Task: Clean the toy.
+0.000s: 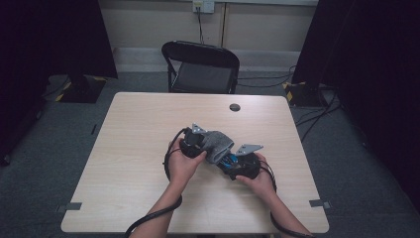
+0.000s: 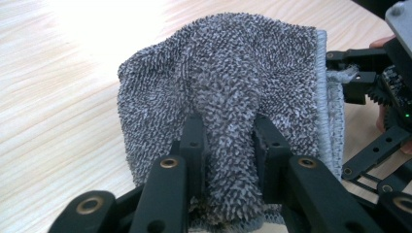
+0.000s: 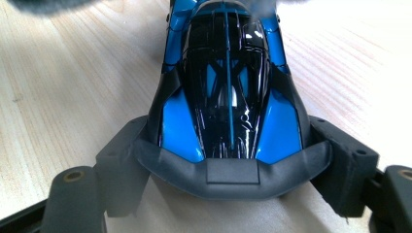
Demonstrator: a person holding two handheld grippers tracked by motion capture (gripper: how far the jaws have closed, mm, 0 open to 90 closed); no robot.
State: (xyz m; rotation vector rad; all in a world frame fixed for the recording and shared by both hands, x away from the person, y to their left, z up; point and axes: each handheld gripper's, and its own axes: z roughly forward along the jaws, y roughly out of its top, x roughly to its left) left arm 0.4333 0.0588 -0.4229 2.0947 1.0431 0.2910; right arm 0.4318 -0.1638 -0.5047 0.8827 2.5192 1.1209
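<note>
My left claw (image 2: 224, 141) is clamped tight on a fold of the grey cloth (image 2: 228, 87): in the left gripper view the two black jaws pinch a thick ridge of the shaggy pile between them, and the rest of the cloth hangs forward and spreads out beyond the tips, its stitched hem running down the right side. My right claw (image 3: 228, 160) stands wide but is not free; its jaws press against the two flanks of the blue and black toy car (image 3: 227, 82), one pad on each side near the dark wing at the end closest to me, so the car is gripped across its width. The car points away from that claw along the bench (image 3: 58, 97) and seems to rest on the pale wood.

From the high view, the left claw (image 1: 204, 141) and the right claw (image 1: 232, 161) sit close together near the middle of the bench (image 1: 138, 129), my hands wrapped around both. The cloth (image 1: 218, 144) lies draped over the far end of the car (image 1: 229, 161), touching it, with only a little blue showing beneath its edge. Cables trail back from both claws toward me. Beyond the bench's far edge stands a black folding chair (image 1: 200, 67).
</note>
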